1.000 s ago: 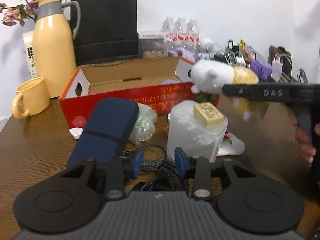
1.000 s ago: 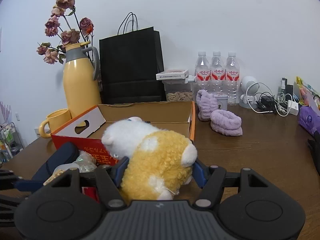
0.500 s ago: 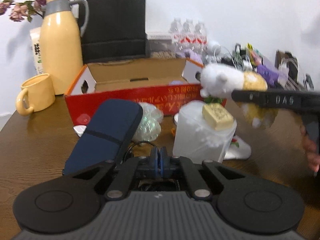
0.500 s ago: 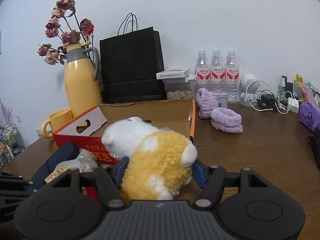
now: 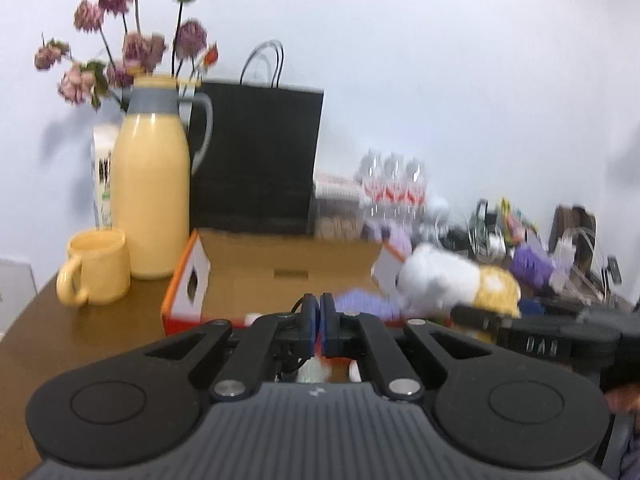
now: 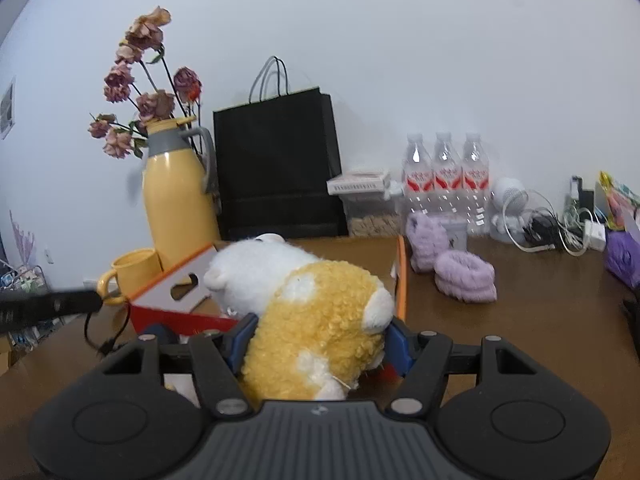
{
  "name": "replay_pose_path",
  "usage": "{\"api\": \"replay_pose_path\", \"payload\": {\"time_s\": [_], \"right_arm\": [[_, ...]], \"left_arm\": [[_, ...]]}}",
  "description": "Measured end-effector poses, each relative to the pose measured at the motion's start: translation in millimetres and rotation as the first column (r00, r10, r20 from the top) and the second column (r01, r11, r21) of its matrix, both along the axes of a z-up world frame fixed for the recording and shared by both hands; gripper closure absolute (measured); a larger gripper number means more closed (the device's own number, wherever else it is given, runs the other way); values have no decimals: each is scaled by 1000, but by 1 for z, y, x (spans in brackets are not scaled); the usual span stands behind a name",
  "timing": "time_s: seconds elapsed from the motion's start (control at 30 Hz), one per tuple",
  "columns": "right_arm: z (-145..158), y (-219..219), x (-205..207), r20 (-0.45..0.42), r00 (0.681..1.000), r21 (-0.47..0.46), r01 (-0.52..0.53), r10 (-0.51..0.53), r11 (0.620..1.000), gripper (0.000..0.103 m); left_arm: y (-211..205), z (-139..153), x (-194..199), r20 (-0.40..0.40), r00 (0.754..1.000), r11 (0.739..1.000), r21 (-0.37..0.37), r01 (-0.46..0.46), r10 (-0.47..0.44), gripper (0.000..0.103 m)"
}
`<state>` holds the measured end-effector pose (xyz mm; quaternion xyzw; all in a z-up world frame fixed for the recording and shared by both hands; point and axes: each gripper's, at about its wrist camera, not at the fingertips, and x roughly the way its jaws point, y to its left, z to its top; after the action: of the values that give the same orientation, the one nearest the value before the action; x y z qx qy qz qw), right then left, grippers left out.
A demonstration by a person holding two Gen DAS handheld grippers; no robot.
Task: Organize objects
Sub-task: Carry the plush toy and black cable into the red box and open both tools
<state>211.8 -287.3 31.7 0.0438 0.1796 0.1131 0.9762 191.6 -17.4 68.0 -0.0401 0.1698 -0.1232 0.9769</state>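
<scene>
Left wrist view: left gripper [image 5: 319, 320] is pinching a black cable [image 5: 298, 305] between fully closed blue pads, raised in front of the red cardboard box [image 5: 185, 294]. Motion blur throughout. A purple item [image 5: 360, 300] is already lying inside the box; the cable is not yet in.

Right wrist view: right gripper [image 6: 318, 338] is clamping the white-and-yellow plush toy [image 6: 304, 304] by its body, pointing slightly downward, hovering at the box's near edge [image 6: 401, 276]. The toy is not yet dropped in. Purple rolls [image 6: 464, 276] and a tangle of chargers [image 6: 552, 228] are waiting on the table [image 6: 540, 320]; much sorting likely remains.
</scene>
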Motion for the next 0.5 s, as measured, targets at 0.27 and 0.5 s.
{"api": "replay_pose_path", "payload": {"time_s": [0.27, 0.5], "right_arm": [[22, 22, 61, 15, 1000, -57, -5, 5, 998, 39], [13, 31, 145, -54, 998, -106, 6, -11, 994, 39]], "left_arm": [[1, 21, 68, 39, 998, 999, -18, -41, 42, 100], [11, 4, 146, -25, 997, 996, -41, -79, 78, 100]]}}
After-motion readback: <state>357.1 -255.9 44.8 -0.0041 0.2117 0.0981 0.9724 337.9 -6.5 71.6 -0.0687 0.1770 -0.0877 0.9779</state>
